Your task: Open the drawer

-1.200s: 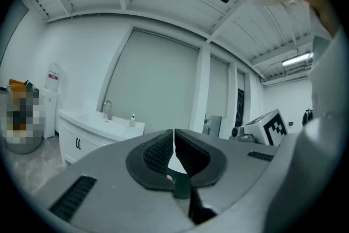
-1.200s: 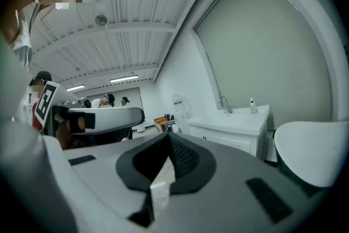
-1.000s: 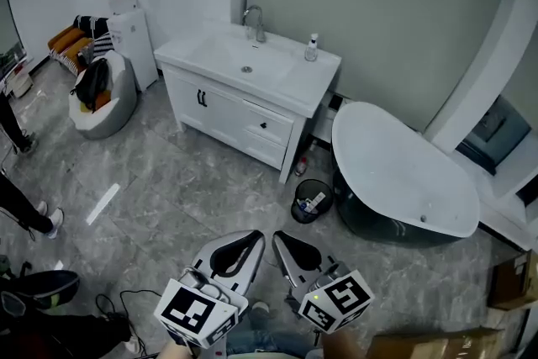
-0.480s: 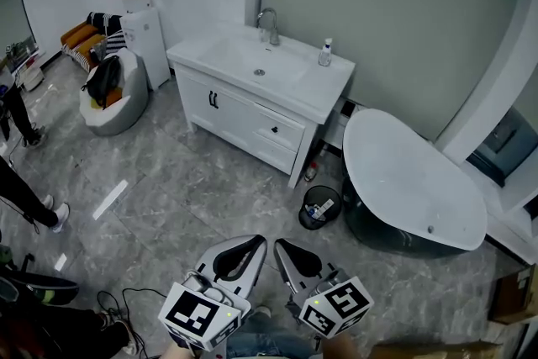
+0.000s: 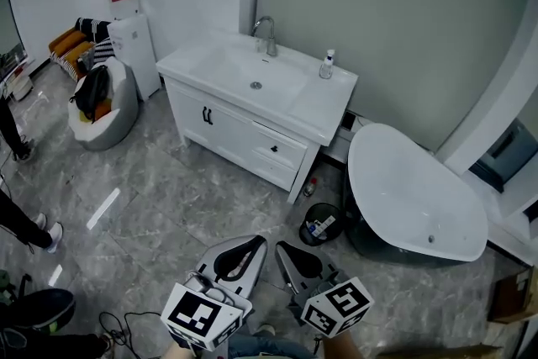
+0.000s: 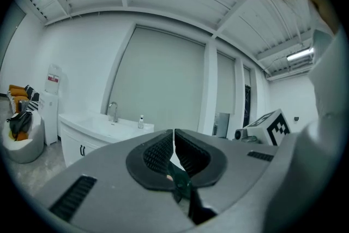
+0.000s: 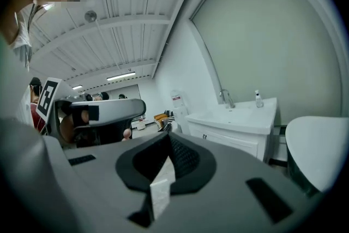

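Note:
A white vanity (image 5: 220, 126) with a sink stands against the far wall, a few steps ahead. Its upper right drawer (image 5: 283, 145) is closed and carries a small black knob (image 5: 274, 149). A second drawer lies below it, and two doors with black handles (image 5: 207, 116) are to the left. My left gripper (image 5: 258, 241) and right gripper (image 5: 281, 247) hang side by side at the bottom of the head view, both shut and empty, well short of the vanity. The left gripper view has its gripper (image 6: 174, 135) shut, with the vanity (image 6: 87, 136) far off. In the right gripper view the gripper (image 7: 167, 138) is shut too, facing the vanity (image 7: 240, 127).
A white bathtub (image 5: 412, 189) sits right of the vanity, with a small black bin (image 5: 321, 224) on the floor between them. A soap bottle (image 5: 326, 64) and faucet (image 5: 268, 34) are on the counter. A bean bag (image 5: 101, 101), a water dispenser (image 5: 133, 42) and a person's legs (image 5: 21, 219) are at the left.
The vanity, bin and tub have slid lower and a little larger in the head view as I came nearer. Both grippers stay shut, side by side.

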`<state>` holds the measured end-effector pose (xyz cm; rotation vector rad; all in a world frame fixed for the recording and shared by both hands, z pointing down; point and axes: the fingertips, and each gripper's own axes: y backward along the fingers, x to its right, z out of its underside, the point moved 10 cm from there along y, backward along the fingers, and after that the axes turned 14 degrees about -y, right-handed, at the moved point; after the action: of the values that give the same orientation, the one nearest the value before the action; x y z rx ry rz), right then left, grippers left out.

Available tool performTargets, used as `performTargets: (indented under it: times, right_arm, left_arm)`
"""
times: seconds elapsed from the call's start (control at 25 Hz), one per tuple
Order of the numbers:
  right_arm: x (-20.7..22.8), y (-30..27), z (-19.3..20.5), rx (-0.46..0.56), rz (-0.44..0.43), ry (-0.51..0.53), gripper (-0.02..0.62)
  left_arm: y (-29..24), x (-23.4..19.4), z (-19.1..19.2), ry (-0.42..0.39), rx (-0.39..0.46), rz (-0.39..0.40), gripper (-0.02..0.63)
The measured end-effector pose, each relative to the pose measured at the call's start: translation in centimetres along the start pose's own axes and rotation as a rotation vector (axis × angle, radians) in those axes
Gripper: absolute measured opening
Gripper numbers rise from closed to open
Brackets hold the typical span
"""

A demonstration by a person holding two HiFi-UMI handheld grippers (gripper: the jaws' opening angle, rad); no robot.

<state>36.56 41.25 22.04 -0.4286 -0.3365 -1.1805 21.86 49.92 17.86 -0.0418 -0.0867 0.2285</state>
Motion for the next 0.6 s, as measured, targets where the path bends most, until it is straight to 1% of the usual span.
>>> performTargets:
  times: [0.24, 0.48, 0.6]
  right_arm:
    - [2.1, -7.1, -2.2, -0.008, 0.036, -0.015, 0.009]
    - [3.1, -13.7, -3.3, 0.005, 0.054, -0.04, 0.009]
    - [3.4, -16.4, -3.4, 0.019, 0.075, -0.05, 0.009]
  left_arm:
    - [-4.3, -7.3, -0.2, -0.001, -0.01, 0.043, 0.025]
    - [-6.8, -13.9, 0.1, -0.023, -0.025, 0.066, 0.025]
    - [-7.1, -16.8, 0.8, -0.027, -0.032, 0.075, 0.025]
